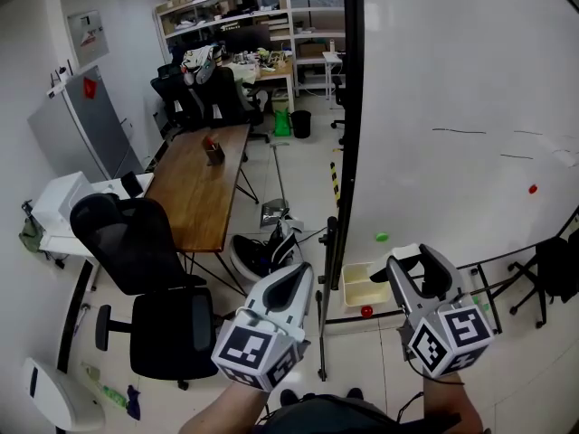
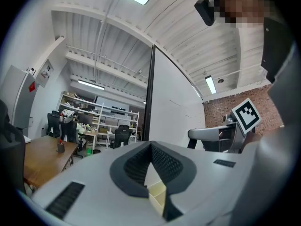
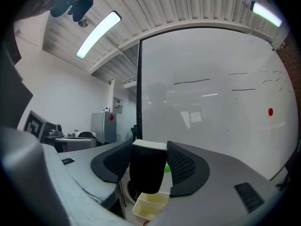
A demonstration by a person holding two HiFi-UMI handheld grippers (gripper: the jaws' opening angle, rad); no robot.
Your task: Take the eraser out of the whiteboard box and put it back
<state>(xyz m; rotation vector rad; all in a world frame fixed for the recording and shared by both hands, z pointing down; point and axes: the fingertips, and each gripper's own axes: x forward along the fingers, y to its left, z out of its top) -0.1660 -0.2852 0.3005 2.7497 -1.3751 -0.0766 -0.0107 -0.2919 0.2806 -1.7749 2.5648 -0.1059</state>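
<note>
My right gripper [image 1: 418, 259] is shut on the eraser [image 3: 148, 171], a black block with a white top, and holds it upright in the air in front of the whiteboard [image 1: 452, 107]. The pale yellow whiteboard box [image 1: 366, 283] hangs at the board's lower left corner, below and to the left of the eraser; the right gripper view has the box [image 3: 150, 206] just under the eraser. My left gripper [image 1: 303, 269] is shut with nothing in it, left of the box. Between its closed jaws [image 2: 150, 145] a part of the box [image 2: 157, 197] shows.
The whiteboard carries a green magnet [image 1: 382, 237] and a red magnet [image 1: 532, 189]; a small red thing [image 1: 365, 311] sits under the box. A black office chair [image 1: 145, 269] and a wooden table [image 1: 199, 183] stand to the left. Shelves and more chairs fill the back.
</note>
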